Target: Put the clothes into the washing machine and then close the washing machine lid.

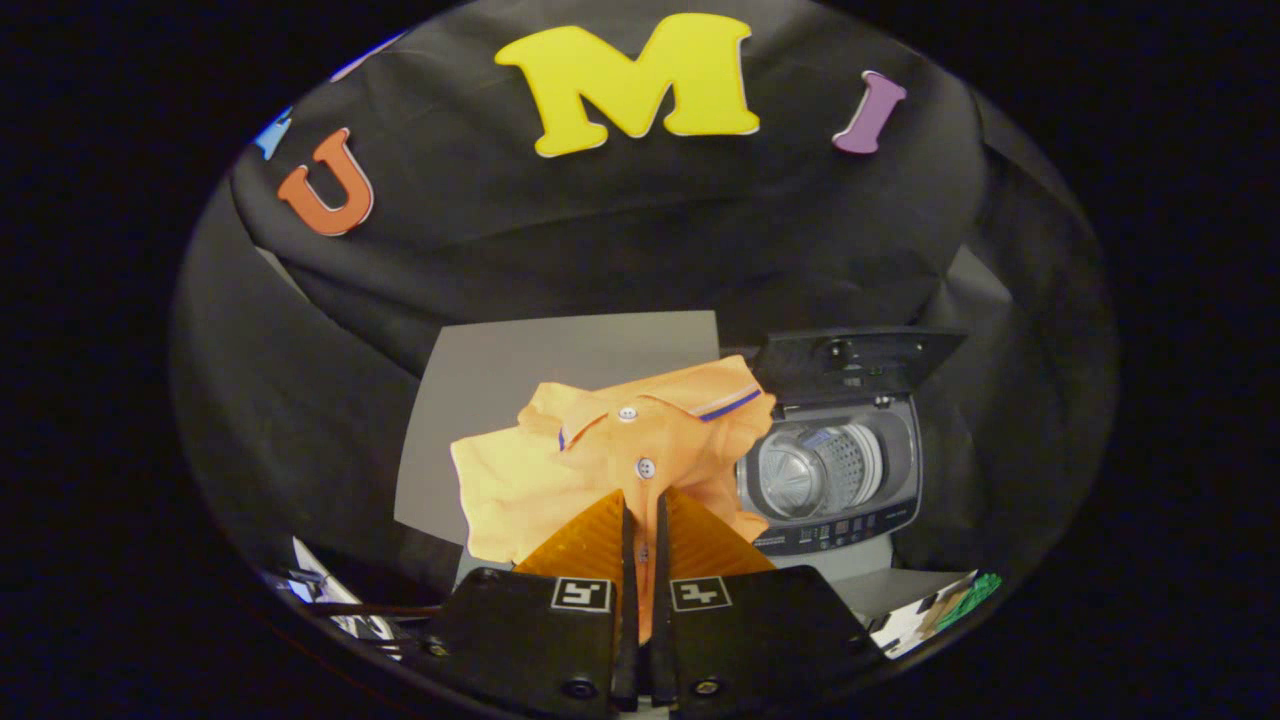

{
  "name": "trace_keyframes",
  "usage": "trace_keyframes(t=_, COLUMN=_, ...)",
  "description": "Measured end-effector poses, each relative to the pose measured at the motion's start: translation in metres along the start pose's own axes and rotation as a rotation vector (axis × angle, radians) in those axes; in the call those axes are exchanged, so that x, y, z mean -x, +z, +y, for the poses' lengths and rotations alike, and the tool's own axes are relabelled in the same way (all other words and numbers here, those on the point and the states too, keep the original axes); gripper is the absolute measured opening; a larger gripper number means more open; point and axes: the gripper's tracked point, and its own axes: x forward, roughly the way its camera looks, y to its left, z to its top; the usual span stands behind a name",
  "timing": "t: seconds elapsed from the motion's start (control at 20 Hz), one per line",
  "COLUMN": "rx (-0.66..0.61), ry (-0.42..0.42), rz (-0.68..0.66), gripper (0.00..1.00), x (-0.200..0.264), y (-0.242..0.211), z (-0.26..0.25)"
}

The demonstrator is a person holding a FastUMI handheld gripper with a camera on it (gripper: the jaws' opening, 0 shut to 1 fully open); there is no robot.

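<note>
The grey tabletop (560, 360) spans the area ahead of the gripper and carries the other items. The small dark grey top-loading washing machine (835, 480) stands on it, to the right of and beyond the fingers. Its flat black lid (850, 362) is raised and leans back behind the opening, leaving the perforated metal drum (815, 470) exposed. A row of controls runs along the front edge of the machine; the markings are too small to read.

The orange short-sleeved polo shirt with white buttons and a blue-striped collar (600, 455) hangs just ahead of the fingers, to the left of the machine, its right edge overlapping the front left corner of the machine in this view. The collar sits uppermost and the button placket runs down into the gap between the fingers.

The gripper (641, 520) has two ribbed amber fingertips (590, 540) on black bodies. The jaws stand nearly together, both pressing on the fabric of the shirt at the placket
</note>
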Motion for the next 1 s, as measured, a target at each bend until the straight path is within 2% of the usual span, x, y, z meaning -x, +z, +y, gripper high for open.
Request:
trace_keyframes(t=0.2, rx=-0.106, ry=-0.025, rz=-0.016, gripper=0.08, x=0.014, y=-0.012, z=-0.025)
trace_keyframes(t=0.5, rx=-0.190, ry=-0.044, rz=-0.036, gripper=0.08, x=0.027, y=-0.016, z=-0.063)
trace_keyframes(t=0.9, rx=-0.216, ry=-0.022, rz=-0.059, gripper=0.08, x=0.022, y=0.007, z=-0.128)
trace_keyframes(t=1.0, rx=-0.207, ry=-0.043, rz=-0.069, gripper=0.08, x=0.011, y=0.012, z=-0.147)
